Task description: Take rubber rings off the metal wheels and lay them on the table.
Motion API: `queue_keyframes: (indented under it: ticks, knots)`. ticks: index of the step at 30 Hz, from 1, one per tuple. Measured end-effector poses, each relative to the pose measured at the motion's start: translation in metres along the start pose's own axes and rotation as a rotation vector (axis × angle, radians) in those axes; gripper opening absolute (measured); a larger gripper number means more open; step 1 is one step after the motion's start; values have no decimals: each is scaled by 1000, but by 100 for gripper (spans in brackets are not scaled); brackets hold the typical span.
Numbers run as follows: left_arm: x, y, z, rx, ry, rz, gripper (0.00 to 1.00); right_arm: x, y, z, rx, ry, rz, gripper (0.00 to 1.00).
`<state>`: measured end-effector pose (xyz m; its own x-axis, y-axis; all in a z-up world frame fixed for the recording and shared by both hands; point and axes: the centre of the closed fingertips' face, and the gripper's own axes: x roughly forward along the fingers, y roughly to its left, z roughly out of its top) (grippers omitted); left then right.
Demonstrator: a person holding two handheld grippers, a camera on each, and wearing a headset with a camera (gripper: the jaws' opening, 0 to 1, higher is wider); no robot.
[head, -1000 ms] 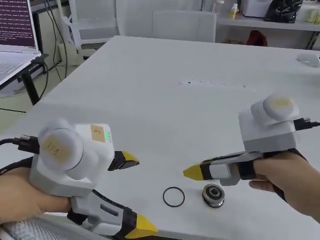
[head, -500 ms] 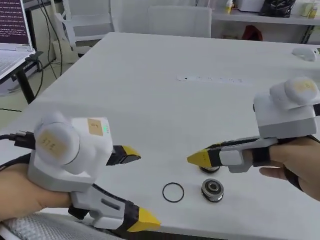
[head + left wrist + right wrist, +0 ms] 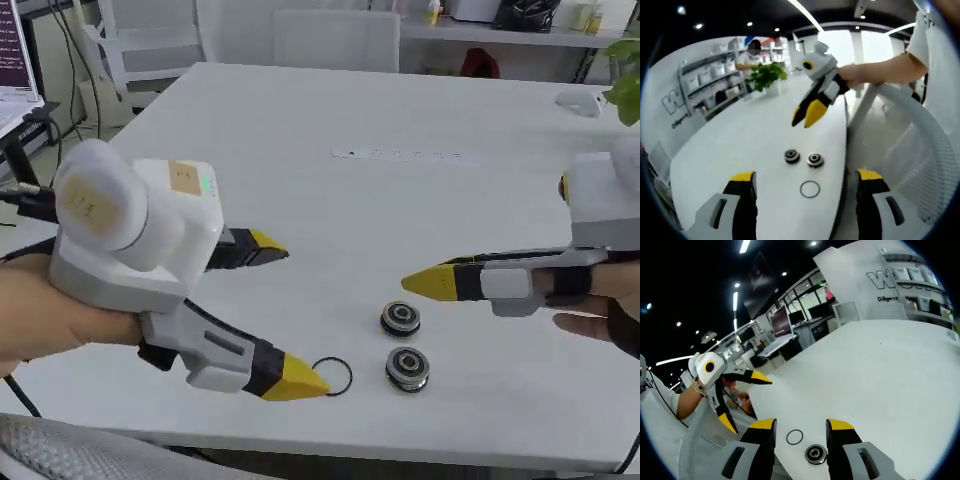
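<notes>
Pulled right gripper (image 3: 428,283) back and up from the work since 1 s ago, uncovering a second wheel; brought left gripper (image 3: 288,312) in closer, w/ lower jaw tip now overlapping the rubber ring (image 3: 350,377) in head view. Shows a white table (image 3: 300,150) w/ two small metal wheels near its front edge: far wheel (image 3: 401,319) and near wheel (image 3: 408,367), just apart, both lying flat. Shows the rubber ring, thin and black, flat on the table just left of near wheel; counts as one ring off and laid down already. Holds left gripper jaws spread wide w/ nothing between them, prob. to straddle or steady a wheel from that side. Holds right gripper jaws at a narrow gap, empty, hovering above and just beyond far wheel, a pinch width suited to picking at a thin ring. Can't tell at this res whether either wheel has a ring on its rim; approx. half done at best if one does. Looks set up as a two-handed job: one side to hold a wheel, other to peel. Worth watching for wheels sliding on the smooth top so close to the edge.
</notes>
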<state>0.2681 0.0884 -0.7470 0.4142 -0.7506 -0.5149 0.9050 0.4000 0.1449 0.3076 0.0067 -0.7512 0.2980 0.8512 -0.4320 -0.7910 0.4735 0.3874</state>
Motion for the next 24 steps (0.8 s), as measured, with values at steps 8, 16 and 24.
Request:
queue_keyframes:
  ticks: [8,16,24]
  knots:
    - [26,4,24,37,-24,-32,78,-1,-7,-15,-53,37,-13,37]
    - [65,0,56,79,-71,-91,72,9,-6,-37,-142,123,-11,38]
    - [99,0,46,24,-100,-82,60,14,-18,-65,-221,229,-30,38]
